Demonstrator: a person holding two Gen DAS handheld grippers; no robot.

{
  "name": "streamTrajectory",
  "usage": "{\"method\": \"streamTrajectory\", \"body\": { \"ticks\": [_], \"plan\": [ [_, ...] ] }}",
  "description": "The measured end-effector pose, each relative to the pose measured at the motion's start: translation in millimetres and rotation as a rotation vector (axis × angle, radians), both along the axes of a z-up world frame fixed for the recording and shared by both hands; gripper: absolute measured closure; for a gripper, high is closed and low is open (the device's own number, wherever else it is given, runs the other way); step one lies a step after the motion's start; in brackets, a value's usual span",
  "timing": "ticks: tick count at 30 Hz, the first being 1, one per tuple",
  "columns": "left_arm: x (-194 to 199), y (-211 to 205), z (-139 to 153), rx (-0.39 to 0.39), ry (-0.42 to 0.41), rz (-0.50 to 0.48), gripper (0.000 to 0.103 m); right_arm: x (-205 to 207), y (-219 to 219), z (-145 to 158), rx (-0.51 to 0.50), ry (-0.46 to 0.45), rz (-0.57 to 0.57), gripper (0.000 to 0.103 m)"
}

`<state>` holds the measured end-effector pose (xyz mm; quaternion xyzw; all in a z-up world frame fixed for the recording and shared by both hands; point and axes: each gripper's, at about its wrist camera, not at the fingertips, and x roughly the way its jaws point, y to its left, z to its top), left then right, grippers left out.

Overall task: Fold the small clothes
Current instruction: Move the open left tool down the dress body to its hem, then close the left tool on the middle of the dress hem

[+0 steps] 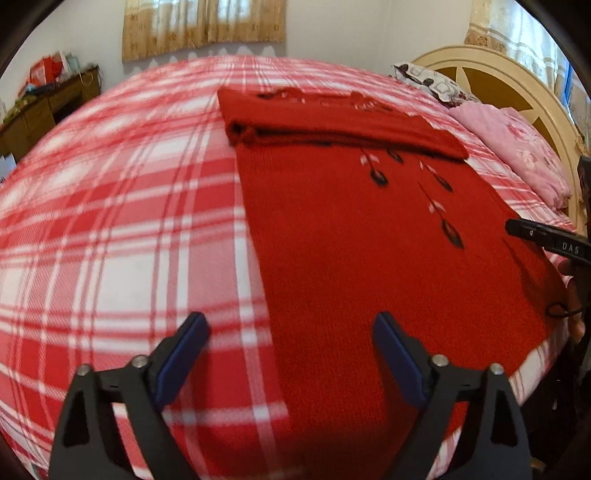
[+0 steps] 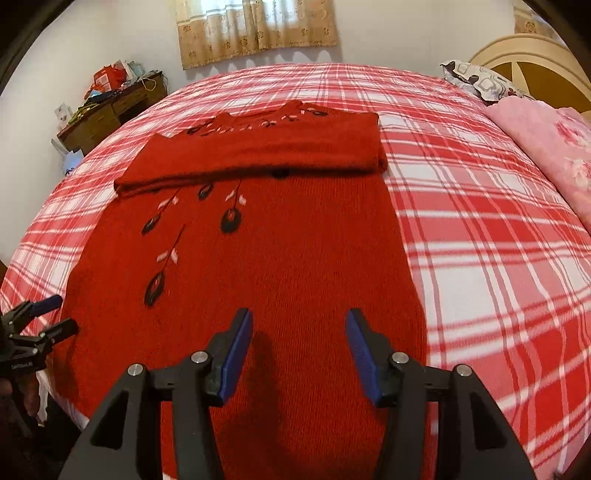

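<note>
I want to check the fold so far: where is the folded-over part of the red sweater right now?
The folded-over part lies across the far end of the red sweater on the plaid bedspread, just beyond the leaf embroidery.

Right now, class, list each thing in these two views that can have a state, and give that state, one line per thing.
Red sweater: spread flat on the bed, its far part folded across itself.
Left gripper: open, holding nothing, over the sweater's near left edge.
Right gripper: open, holding nothing, above the sweater's near end.
Plaid bedcover: spread flat.
Curtains: drawn.
Pink blanket: lying by the headboard.
</note>
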<state>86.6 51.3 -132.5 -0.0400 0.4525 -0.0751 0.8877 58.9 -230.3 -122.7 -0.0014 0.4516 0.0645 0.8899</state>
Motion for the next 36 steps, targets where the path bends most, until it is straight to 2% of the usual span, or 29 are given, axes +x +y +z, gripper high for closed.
{"method": "streamTrajectory", "body": {
  "ticks": [2,5,9,13,18,20,21,23,25,31,36],
  "plan": [
    [-5,-3,1,0.002,-0.003,-0.006,0.018,-7,1,-2,-0.003,0.002,0.003,0.049],
    [-13,-4,3,-0.035,0.015,-0.026,0.026,-19,0,-3,-0.009,-0.001,0.005,0.049],
    [-25,-3,4,-0.087,0.036,-0.037,0.028,-35,-3,-5,-0.01,-0.016,0.003,0.049],
    [-35,-7,-1,-0.129,0.078,-0.059,0.039,-45,-4,-7,-0.019,-0.043,0.002,0.048],
    [-43,-13,-3,-0.122,0.095,-0.06,0.039,-50,-4,-5,-0.026,-0.056,0.001,0.048],
    [-44,-14,-3,-0.116,0.1,-0.055,0.043,-50,-5,-6,-0.021,-0.059,0.0,0.048],
    [-44,-14,-3,-0.116,0.098,-0.056,0.049,-51,-5,-6,-0.021,-0.06,-0.001,0.048],
    [-45,-14,-4,-0.124,0.101,-0.065,0.094,-52,-5,-5,-0.021,-0.063,-0.001,0.048],
    [-46,-12,-2,-0.143,0.092,-0.077,0.094,-53,-7,-2,-0.017,-0.068,-0.004,0.048],
    [-56,-4,18,-0.127,0.0,-0.08,0.094,-62,-26,8,0.001,-0.067,-0.044,0.048],
    [-53,-1,8,-0.143,0.025,-0.077,0.094,-75,-42,12,0.029,-0.05,-0.059,0.048]
  ]
}}
